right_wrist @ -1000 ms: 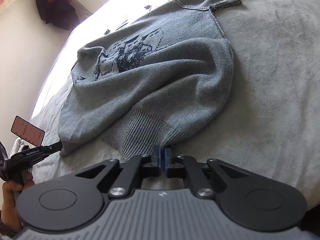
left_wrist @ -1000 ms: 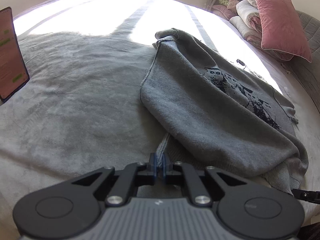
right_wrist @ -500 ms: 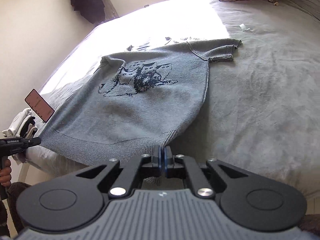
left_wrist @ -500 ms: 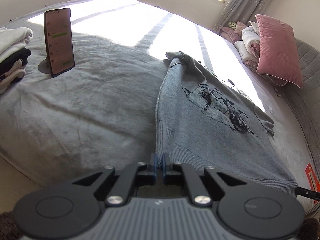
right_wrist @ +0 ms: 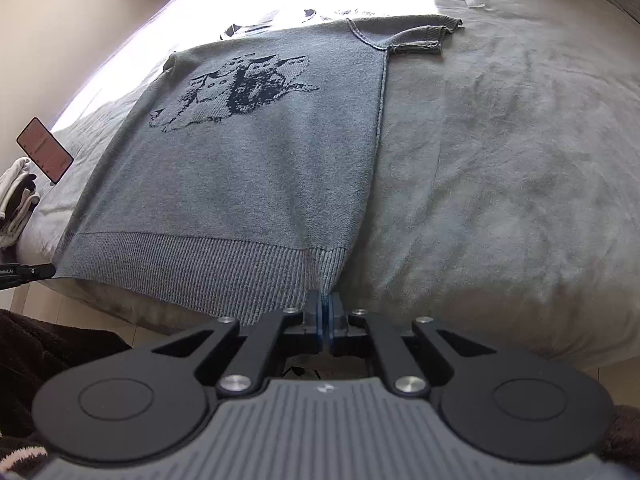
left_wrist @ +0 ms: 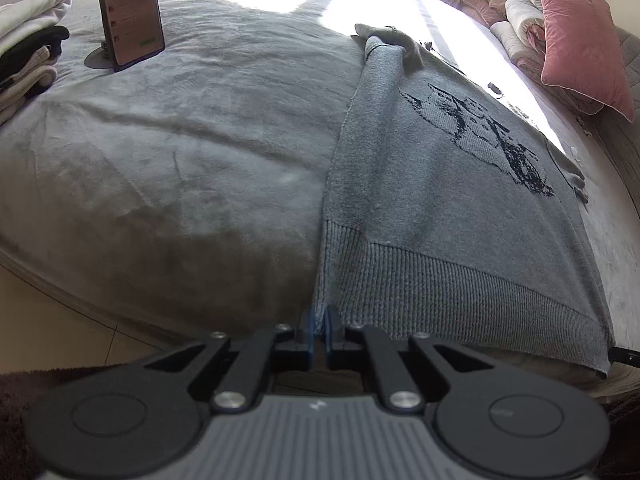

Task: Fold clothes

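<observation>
A grey knit sweater with a dark woven motif lies flat on the plush grey bed, its ribbed hem at the near edge. The left gripper and right gripper each pinch a hem corner.

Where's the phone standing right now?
The phone stands upright on the grey bed, top left in the left wrist view, beside the folded clothes and well left of the sweater.

Black left gripper w/ blue pads, silver screws, ribbed grey housing.
</observation>
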### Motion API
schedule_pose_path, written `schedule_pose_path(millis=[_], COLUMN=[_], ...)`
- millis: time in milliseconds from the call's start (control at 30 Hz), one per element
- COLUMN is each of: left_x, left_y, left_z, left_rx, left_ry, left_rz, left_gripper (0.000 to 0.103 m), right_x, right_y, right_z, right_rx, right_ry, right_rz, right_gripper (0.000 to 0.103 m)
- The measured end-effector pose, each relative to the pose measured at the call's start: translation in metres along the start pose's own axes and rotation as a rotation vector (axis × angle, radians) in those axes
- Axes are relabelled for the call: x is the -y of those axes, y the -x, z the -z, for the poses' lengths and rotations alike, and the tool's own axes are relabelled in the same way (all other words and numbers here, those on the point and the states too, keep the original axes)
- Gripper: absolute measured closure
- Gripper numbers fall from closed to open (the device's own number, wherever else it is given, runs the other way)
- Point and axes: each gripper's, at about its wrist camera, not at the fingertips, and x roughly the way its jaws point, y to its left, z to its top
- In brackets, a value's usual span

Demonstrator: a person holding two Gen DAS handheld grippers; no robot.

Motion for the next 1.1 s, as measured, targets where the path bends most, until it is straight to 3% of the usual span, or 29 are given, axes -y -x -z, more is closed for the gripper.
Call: schedule_pose_path(millis=[300, 367, 467, 533, 667, 900, 1100], left_x=[-0.003, 0.001, 0.006, 0.010, 0.016, 0.017, 0.011], left_y=[-0.008, -0.001, 0.010, 0.012, -0.004, -0.049, -0.093], left_z=[-0.002, -0.008, -0.023, -0.038, -0.075, -0.140, -0.174], left_rx=[-0.032, -0.022, 0.018, 0.040, 0.058, 0.077, 0.120], left_ry=[-0.037, -0.061, -0.102, -0.118, -0.105, 0.034, 0.164], left_rz=[0.031, 0.050, 0.050, 0.045, 0.041, 0.056, 0.100], left_gripper=[0.095, 0.095, 0.084, 0.073, 0.072, 0.073, 0.075], right_x=[0.004, 0.003, 0.006, 0.009, 0.022, 0.046, 0.066], right_y=[-0.019, -0.015, -0.007, -0.004, -0.011, -0.045, -0.075], right_z=[-0.005, -0.009, -0.022, -0.035, -0.062, -0.111, -0.137], right_rx=[-0.063, -0.070, -0.060, -0.028, 0.013, 0.048, 0.114], right_ry=[-0.006, -0.005, -0.012, -0.034, -0.098, -0.209, -0.305], right_rz=[0.007, -0.011, -0.033, -0.031, -0.042, -0.017, -0.029], right_gripper=[0.097, 0.091, 0.082, 0.058, 0.058, 0.059, 0.059])
